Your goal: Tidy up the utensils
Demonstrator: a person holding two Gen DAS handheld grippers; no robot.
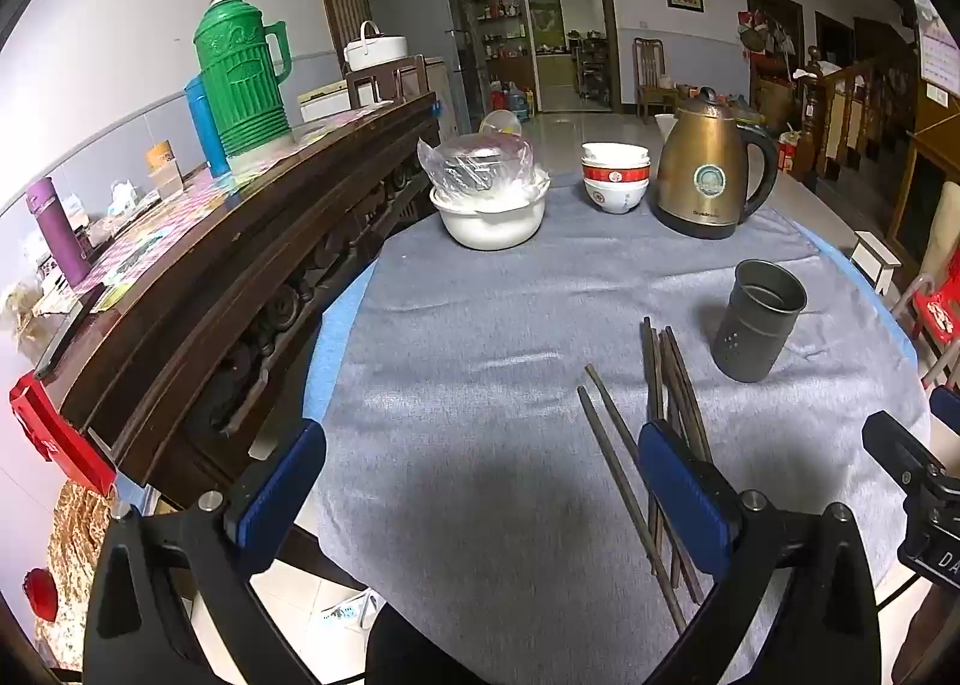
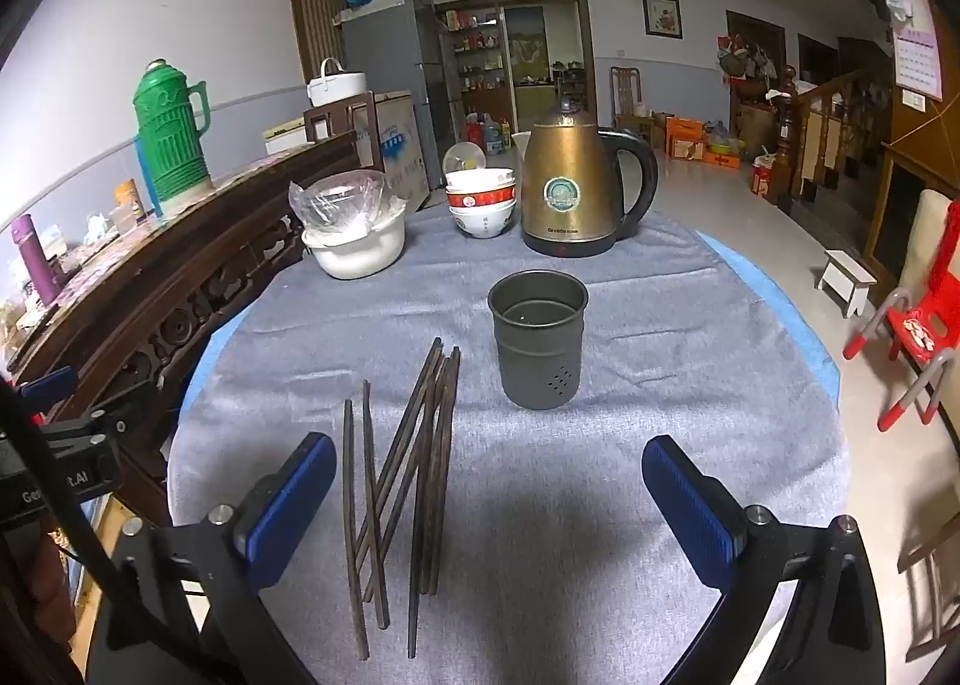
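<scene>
1. So, the chopsticks (image 2: 408, 493) are thin, dark, straight sticks with a matte wood look, lying loose and criss-crossed flat on the gray cloth (image 2: 600, 505), toward the near edge of the table. I can't get an exact count, they overlap too much.
2. That cloth is a soft, slightly wrinkled woven fabric over a round table, with a blue underlayer (image 2: 774, 295) peeking out along the edges.
3. The utensil holder (image 2: 538, 349) is a dull gray metal cylinder, upright, with small drain holes punched low in its wall. From the right wrist view it looks empty, and it sits just beyond the chopsticks, close but not touching.
4. Along the far edge: a white bowl (image 2: 354, 247) with crinkly clear plastic over what's in it, a stack of white bowls (image 2: 482, 205) with red bands, and a brassy metal kettle (image 2: 570, 187) with a black handle.
5. Past the left edge runs a dark carved wooden sideboard (image 2: 180, 289) with a ribbed green thermos (image 2: 171, 135) on it.
6. The left gripper (image 1: 480, 493) has its blue padded fingers spread wide apart, holding nothing, its right finger over the chopsticks.
7. The right gripper (image 2: 489, 496) is likewise wide apart and empty, with the chopsticks lying by its left finger.
</scene>
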